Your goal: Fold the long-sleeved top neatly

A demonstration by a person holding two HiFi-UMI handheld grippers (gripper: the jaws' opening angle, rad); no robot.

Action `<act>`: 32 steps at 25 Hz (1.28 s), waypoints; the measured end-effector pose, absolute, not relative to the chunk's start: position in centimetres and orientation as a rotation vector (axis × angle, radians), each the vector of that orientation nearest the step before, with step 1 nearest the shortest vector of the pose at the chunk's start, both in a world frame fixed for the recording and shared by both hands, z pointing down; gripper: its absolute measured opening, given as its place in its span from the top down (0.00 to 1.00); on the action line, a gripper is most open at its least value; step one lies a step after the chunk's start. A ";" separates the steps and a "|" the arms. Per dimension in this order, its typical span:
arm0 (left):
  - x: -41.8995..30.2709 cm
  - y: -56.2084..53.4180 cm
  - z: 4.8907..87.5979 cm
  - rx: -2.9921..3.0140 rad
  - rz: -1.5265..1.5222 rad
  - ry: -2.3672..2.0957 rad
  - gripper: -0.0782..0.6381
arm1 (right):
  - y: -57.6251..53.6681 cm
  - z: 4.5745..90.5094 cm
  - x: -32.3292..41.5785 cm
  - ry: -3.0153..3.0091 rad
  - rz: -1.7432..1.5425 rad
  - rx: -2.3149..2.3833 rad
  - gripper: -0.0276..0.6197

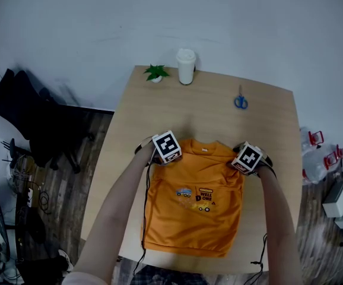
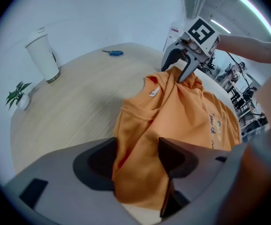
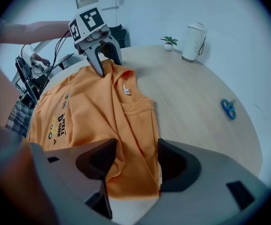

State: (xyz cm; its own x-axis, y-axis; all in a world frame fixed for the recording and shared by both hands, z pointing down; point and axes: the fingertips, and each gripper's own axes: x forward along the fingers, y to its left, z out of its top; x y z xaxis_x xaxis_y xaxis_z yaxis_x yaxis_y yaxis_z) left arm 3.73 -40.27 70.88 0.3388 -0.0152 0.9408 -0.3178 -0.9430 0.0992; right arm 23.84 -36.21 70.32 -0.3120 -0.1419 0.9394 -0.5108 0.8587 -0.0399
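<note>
Forearms (image 1: 115, 218) come in from 6 o'clock, one to each shoulder of the orange top (image 1: 192, 218). Left gripper (image 2: 135, 165) is clenched on a bunch of cloth at the 9 o'clock shoulder, and fabric fills the gap between its jaws. Right gripper (image 3: 133, 165) likewise grasps a bunch at the 3 o'clock shoulder. Each gripper view shows the other gripper pinching a raised peak of cloth, with the collar (image 1: 202, 149) slack between them. The top lies chest-print up on the wooden table (image 1: 159, 105), over its 6 o'clock half. The collar points to 12 o'clock and the hem (image 1: 186, 251) sits just inside the near edge. No sleeves stick out, and the body reads as a plain upright rectangle, so the sleeves look already folded in. I judge the side folds done. Still to do, most likely: bring the shoulders over toward the hem, then flatten and square the stack. The hem has little margin at 6 o'clock, so the folded cloth could slide off there. Bare wood runs in strips at 3 and 9 o'clock, the one at 3 o'clock a little wider. Toward 12 o'clock there is wide open room before the white cup (image 1: 186, 66) and small plant (image 1: 156, 72) at the far edge. Blue scissors (image 1: 241, 102) lie at 1 o'clock, well apart from the cloth. A black chair (image 1: 35, 117) stands off the table at 9 o'clock.
</note>
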 end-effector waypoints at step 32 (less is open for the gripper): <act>4.8 -37.9 64.6 2.617 1.562 -0.519 0.84 | -33.9 64.5 22.6 -2.012 0.295 0.629 0.88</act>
State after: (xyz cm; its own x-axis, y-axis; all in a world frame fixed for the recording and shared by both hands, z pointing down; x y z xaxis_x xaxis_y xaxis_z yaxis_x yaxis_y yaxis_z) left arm 4.78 -37.90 64.61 0.4332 -0.2587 0.8634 -0.3093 -0.9424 -0.1272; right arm 22.62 -33.89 64.48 -0.3960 -0.3100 0.8644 -0.5448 0.8371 0.0506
